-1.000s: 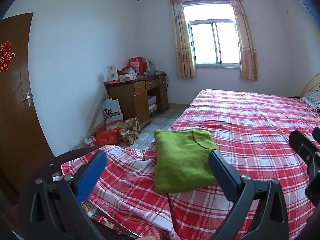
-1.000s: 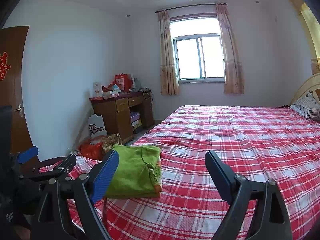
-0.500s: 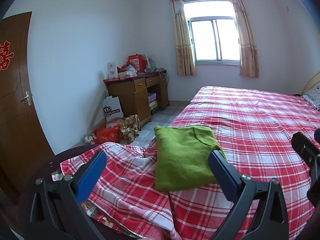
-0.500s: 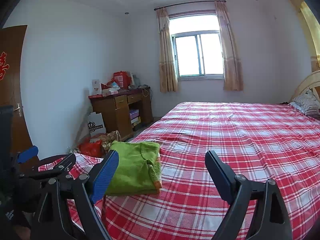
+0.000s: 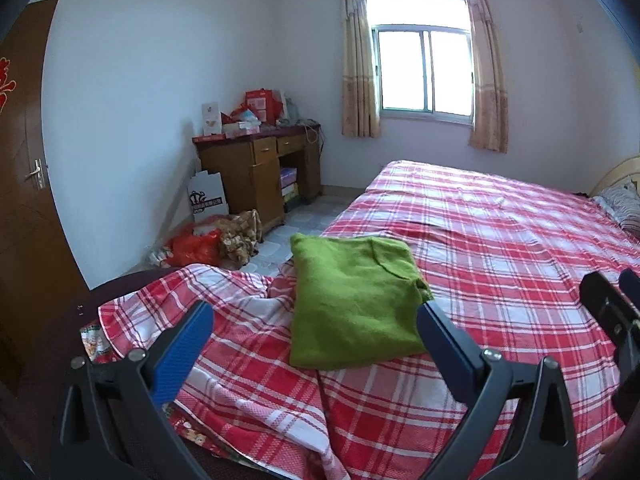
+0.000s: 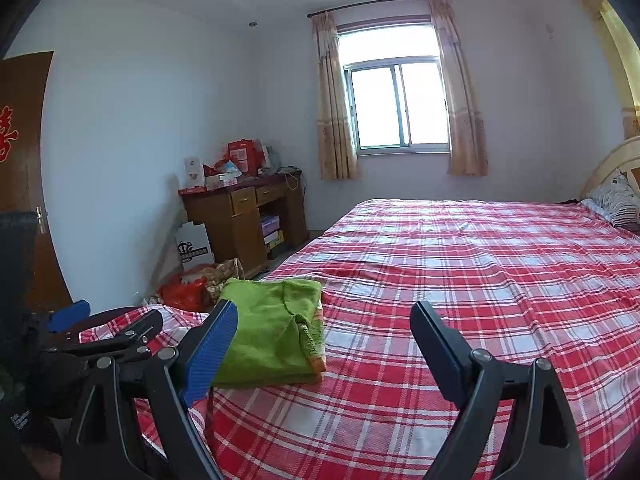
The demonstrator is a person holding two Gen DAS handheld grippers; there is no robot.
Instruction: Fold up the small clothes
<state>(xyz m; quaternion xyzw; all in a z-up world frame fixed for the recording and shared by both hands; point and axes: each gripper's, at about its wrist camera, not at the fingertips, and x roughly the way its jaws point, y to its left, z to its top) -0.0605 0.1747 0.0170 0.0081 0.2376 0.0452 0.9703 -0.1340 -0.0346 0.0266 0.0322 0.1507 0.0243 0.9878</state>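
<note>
Green sweater [image 5: 352, 300] sits folded near the bed [image 5: 500, 248] corner; fold looks done; your left tongs [image 5: 312, 332] and right tongs [image 6: 324, 332] gape wide, empty; nothing else visible to fold.

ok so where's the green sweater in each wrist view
Left wrist view: the green sweater lies folded at centre on the red checked bedsheet, seen between the open fingers of the left gripper.
Right wrist view: the sweater sits lower left, just behind the blue finger of the right gripper.
Shared landmark: the wooden desk by the wall, left of the window.
</note>
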